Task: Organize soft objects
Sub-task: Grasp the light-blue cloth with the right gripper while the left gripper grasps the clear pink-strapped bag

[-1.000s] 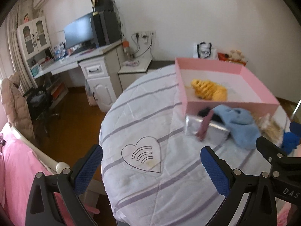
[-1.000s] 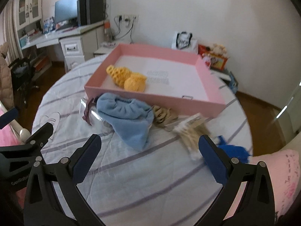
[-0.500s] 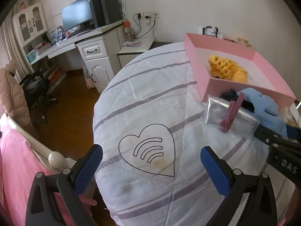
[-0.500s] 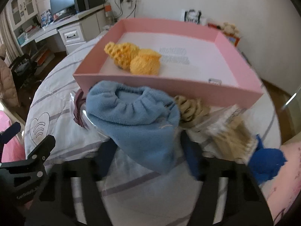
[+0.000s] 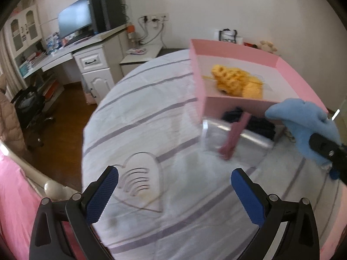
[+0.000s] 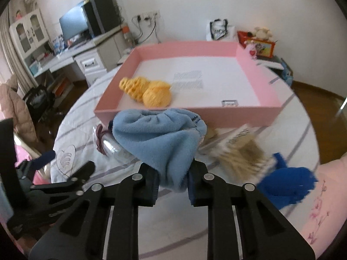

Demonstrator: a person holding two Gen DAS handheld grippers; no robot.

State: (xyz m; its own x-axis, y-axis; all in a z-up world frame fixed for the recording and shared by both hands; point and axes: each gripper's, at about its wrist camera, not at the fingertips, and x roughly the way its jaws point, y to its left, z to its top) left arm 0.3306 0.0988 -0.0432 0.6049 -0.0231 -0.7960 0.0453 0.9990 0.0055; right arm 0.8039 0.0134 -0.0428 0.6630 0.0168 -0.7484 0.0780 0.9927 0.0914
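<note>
Right gripper (image 6: 172, 178): its jaws have just been closing and now pinch the lower edge of a light-blue fleece cloth (image 6: 158, 138), which bunches upward from the pads and is lifted off the bench (image 6: 216, 227). In the left wrist view the same cloth (image 5: 303, 125) hangs from the black finger of the right gripper (image 5: 325, 149) at the right edge of the frame.

Left gripper (image 5: 173, 190): jaws spread wide with nothing between the blue pads (image 5: 104, 192), held above a heart-shaped emblem (image 5: 141, 186) printed on the white, grey-striped cover of the bench (image 5: 151, 108).

Beyond the cloth lies a clear plastic pouch (image 5: 234, 138) with a dark-red tie (image 5: 234, 136) across it, resting against the near wall of a pink tray (image 6: 238, 117). Dark fabric (image 5: 256, 121) lies between pouch and tray wall. Inside the tray, near its left side, sit two yellow knitted items (image 6: 147, 91), touching each other.

To the right of the held cloth, on the bench, lie a packet of tan fibres (image 6: 240, 151) and, just beside it, a deep-blue fuzzy item (image 6: 286, 184); both are blurred.

Background: a white desk (image 5: 71, 54) with a monitor (image 5: 76, 21).
</note>
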